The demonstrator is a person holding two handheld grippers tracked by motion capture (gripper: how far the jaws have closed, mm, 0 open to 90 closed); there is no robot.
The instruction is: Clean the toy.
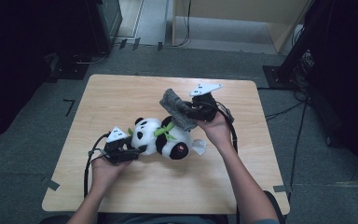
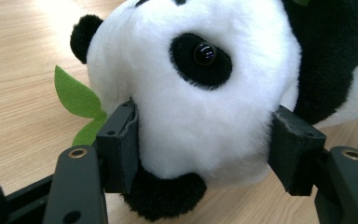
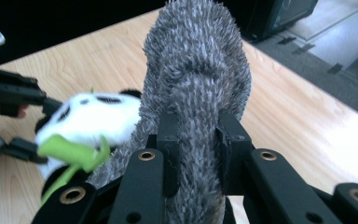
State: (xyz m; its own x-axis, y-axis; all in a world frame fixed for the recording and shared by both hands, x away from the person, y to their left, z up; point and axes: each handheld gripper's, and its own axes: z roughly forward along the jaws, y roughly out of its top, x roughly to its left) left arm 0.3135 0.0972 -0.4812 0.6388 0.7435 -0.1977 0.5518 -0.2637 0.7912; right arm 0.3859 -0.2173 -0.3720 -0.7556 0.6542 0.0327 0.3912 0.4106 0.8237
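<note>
The left gripper (image 1: pixel 129 151) has its fingers (image 2: pixel 119 147) clamped on the head of the panda plush (image 1: pixel 163 137), lying mid-worktop, while the right gripper (image 1: pixel 192 112) pinches the grey fuzzy cloth (image 1: pixel 177 108) just above the panda's body. The step probably goes best if the left keeps the head pinned while the right pulls the cloth steadily. Bare worktop (image 1: pixel 121 93) on the far left gives room; the right edge is nearer.

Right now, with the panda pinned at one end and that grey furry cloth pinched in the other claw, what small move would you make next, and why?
Probably lower the grey cloth onto the panda. The right gripper pinches it above the panda's body, while the left gripper clamps the head, steadying the toy on the table.
</note>
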